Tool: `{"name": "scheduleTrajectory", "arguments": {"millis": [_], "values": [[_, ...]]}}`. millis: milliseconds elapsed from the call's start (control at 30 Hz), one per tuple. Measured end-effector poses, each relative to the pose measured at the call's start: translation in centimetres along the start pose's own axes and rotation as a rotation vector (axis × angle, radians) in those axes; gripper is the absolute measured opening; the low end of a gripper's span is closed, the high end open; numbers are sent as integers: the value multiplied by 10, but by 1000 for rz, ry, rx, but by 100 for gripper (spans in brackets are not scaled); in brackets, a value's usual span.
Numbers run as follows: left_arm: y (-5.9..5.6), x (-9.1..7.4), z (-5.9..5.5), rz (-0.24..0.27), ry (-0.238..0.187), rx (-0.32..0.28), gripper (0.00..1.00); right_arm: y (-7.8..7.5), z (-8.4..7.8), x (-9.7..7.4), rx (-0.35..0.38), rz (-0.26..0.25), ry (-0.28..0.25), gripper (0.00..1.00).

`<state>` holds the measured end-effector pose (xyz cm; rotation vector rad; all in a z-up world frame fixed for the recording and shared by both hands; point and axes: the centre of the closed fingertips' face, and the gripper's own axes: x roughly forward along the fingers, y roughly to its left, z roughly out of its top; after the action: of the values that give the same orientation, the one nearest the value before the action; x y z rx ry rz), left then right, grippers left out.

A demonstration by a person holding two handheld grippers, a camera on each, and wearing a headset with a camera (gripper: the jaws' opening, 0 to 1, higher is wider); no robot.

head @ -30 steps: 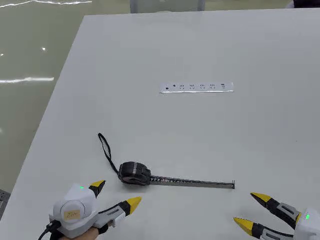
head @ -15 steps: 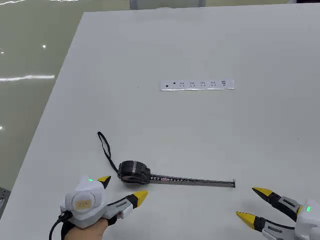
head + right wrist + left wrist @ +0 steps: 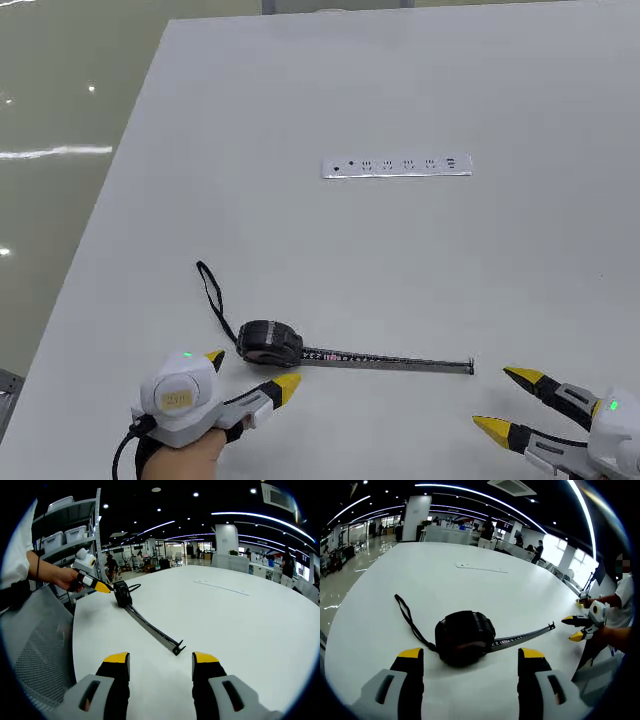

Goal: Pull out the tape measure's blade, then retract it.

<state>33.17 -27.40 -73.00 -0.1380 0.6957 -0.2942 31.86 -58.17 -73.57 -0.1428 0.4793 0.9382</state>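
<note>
Both gape: left hand-held gripper (image 3: 471,654) faces tape measure (image 3: 465,636), right hand-held gripper (image 3: 161,657) the hook (image 3: 177,648).

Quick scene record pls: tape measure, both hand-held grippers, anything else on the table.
tape measure case: black, lying on the white table, strap trailing off
blade: pulled out, flat on the table, hook end toward the right hand-held gripper
left hand-held gripper: open, empty, aimed at the case
right hand-held gripper: open, empty, short of the hook end
other: white power strip farther back
</note>
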Motion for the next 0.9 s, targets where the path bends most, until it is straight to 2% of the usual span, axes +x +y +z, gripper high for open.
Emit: {"name": "scheduleTrajectory", "arguments": {"millis": [100, 133, 267, 633, 900], "values": [[-1, 4, 1, 4, 6, 1, 75, -1, -1, 2, -2, 7, 6, 49], [-1, 4, 2, 10, 9, 27, 76, -2, -1, 3, 1, 10, 6, 49], [-3, 8, 4, 7, 5, -1, 75, -4, -1, 6, -5, 19, 14, 49], [-8, 17, 7, 17, 15, -6, 75, -8, -5, 13, 6, 52, 30, 47], [-9, 24, 8, 33, 27, -37, 76, -8, -7, 20, 7, 67, 31, 47]]}}
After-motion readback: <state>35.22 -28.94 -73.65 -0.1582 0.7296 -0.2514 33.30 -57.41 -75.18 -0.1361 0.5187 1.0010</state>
